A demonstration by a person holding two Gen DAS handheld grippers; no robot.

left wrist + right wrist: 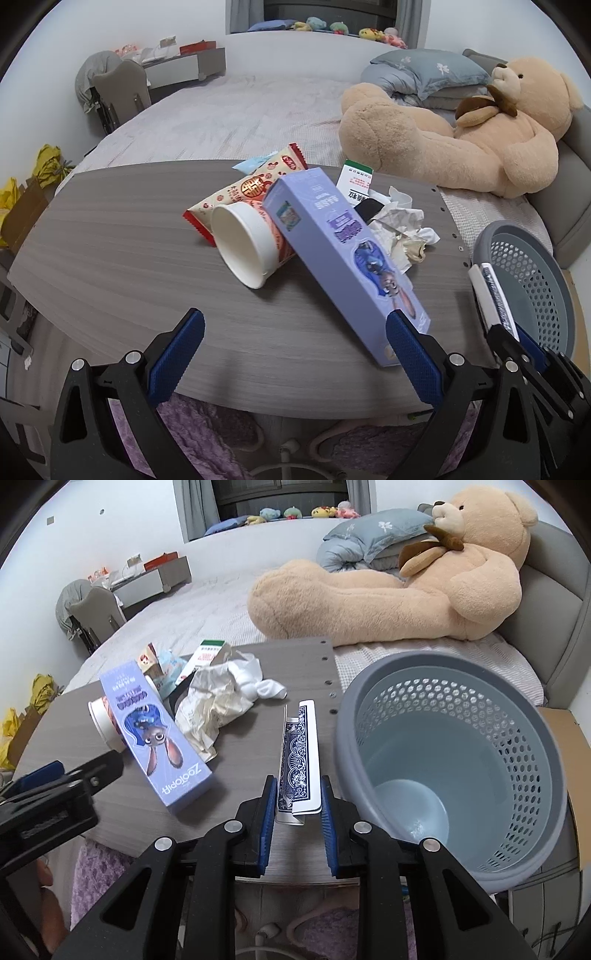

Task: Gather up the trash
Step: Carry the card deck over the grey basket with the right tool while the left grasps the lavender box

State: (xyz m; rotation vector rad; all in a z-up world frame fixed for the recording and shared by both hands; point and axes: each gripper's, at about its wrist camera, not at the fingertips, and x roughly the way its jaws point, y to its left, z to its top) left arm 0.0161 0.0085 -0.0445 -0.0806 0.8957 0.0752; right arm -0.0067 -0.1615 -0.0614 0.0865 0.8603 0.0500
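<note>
My right gripper [298, 805] is shut on a blue-patterned playing-card box [300, 760], held over the table's right end beside the grey perforated trash basket [436, 672]; both also show in the left wrist view, the box [491, 291] and the basket [532, 266]. My left gripper [295, 350] is open and empty at the table's near edge. Ahead of it lie a purple Zootopia carton [332, 243], a white paper cup [243, 243] on its side, a red-and-cream snack wrapper [251, 188], crumpled paper [402, 229] and a green-and-white box [354, 181].
The grey wooden table [110, 243] stands against a bed with a large teddy bear [461, 125] and pillows. A chair [118, 92] and yellow bags [48, 166] are at the left. A purple rug lies below.
</note>
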